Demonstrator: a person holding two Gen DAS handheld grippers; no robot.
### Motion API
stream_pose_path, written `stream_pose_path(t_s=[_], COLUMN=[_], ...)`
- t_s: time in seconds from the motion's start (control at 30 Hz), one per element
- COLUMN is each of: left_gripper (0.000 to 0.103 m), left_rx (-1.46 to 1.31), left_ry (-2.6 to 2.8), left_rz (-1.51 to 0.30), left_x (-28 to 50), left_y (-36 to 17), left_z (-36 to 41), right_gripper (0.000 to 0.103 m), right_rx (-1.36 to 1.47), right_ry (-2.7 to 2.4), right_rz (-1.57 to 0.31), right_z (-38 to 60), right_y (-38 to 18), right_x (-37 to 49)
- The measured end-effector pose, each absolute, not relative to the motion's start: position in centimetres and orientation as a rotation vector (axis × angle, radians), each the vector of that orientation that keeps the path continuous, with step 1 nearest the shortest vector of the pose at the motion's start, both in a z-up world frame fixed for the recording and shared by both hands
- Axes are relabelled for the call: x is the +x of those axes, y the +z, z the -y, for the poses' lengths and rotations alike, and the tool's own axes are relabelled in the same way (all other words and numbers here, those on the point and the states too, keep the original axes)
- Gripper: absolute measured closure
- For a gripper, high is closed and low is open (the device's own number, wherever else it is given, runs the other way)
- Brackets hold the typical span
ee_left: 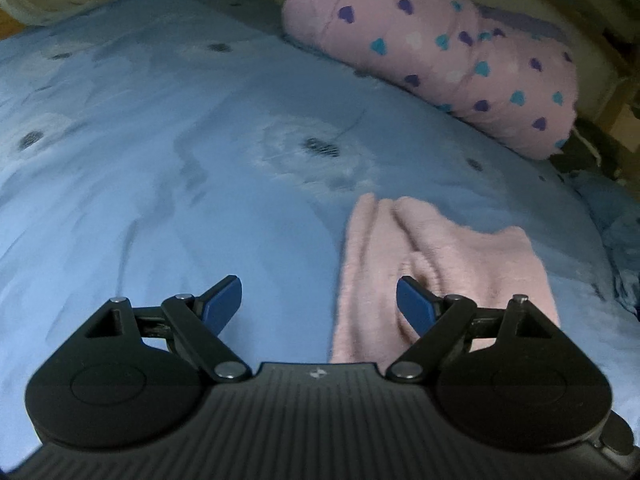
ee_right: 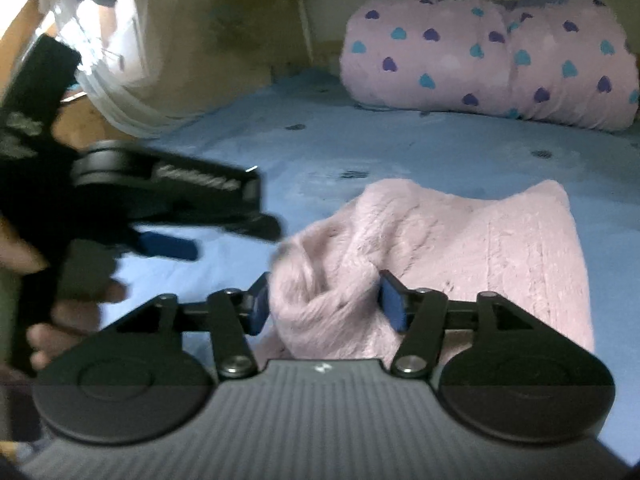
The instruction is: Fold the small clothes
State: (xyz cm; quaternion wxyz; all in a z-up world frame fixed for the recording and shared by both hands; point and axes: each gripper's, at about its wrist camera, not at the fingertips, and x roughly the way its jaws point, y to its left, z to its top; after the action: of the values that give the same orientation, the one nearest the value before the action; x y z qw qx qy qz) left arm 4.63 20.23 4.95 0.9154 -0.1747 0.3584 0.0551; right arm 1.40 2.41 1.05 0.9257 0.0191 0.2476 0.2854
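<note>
A small fluffy pink garment (ee_left: 440,264) lies on the blue bed sheet (ee_left: 168,184), partly folded with a bunched fold near me. My left gripper (ee_left: 320,304) is open and empty, its right finger over the garment's left edge. In the right wrist view the garment (ee_right: 480,248) lies close in front. My right gripper (ee_right: 324,304) is open with a raised bunch of the pink fabric between its fingers. The left gripper (ee_right: 168,216) shows blurred at the left of that view, held by a hand.
A rolled pink blanket with blue and purple hearts (ee_left: 440,52) lies at the far side of the bed, also in the right wrist view (ee_right: 500,60). White fabric (ee_right: 128,92) hangs at the bed's far left. The bed edge drops off at right (ee_left: 616,216).
</note>
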Motion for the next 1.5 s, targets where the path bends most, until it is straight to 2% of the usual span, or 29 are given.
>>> stream_pose_path(t_s=[0.23, 0.47, 0.77, 1.13, 1.2, 1.27, 1.3, 1.33, 1.37, 1.5], left_gripper=[0.015, 0.015, 0.015, 0.017, 0.025, 0.052, 0.06, 0.072, 0.078, 0.081], left_rx=[-0.298, -0.313, -0.285, -0.238, -0.231, -0.242, -0.26, -0.276, -0.287, -0.272], left_ry=[0.085, 0.039, -0.042, -0.065, -0.054, -0.061, -0.069, -0.074, -0.083, -0.058], left_rz=[-0.733, -0.707, -0.634, -0.664, -0.651, -0.645, -0.639, -0.628, -0.624, -0.542], left_x=[4.8, 4.6, 5.3, 10.1, 10.5, 10.8, 10.8, 10.7, 10.7, 9.8], left_y=[5.1, 5.2, 5.7, 4.1, 3.5, 3.1, 2.9, 2.9, 3.1, 5.4], left_z=[-18.9, -18.4, -15.8, -12.9, -12.8, -12.9, -13.1, -13.3, -13.5, -14.5], right_gripper=[0.045, 0.045, 0.045, 0.043, 0.043, 0.043, 0.043, 0.043, 0.043, 0.043], right_rx=[0.089, 0.141, 0.245, 0.469, 0.472, 0.462, 0.461, 0.465, 0.471, 0.47], right_ry=[0.586, 0.463, 0.292, 0.299, 0.309, 0.309, 0.31, 0.309, 0.309, 0.305], right_rz=[-0.526, -0.465, -0.502, -0.554, -0.56, -0.552, -0.549, -0.548, -0.549, -0.542], right_z=[1.4, 6.8, 12.2, 14.2, 14.0, 13.8, 13.8, 13.8, 13.9, 13.6], right_y=[3.3, 5.3, 1.9, -1.4, -1.7, -1.8, -1.7, -1.7, -1.8, -1.8], right_x=[0.2, 0.8, 3.9, 5.6, 5.5, 5.5, 5.5, 5.5, 5.5, 5.1])
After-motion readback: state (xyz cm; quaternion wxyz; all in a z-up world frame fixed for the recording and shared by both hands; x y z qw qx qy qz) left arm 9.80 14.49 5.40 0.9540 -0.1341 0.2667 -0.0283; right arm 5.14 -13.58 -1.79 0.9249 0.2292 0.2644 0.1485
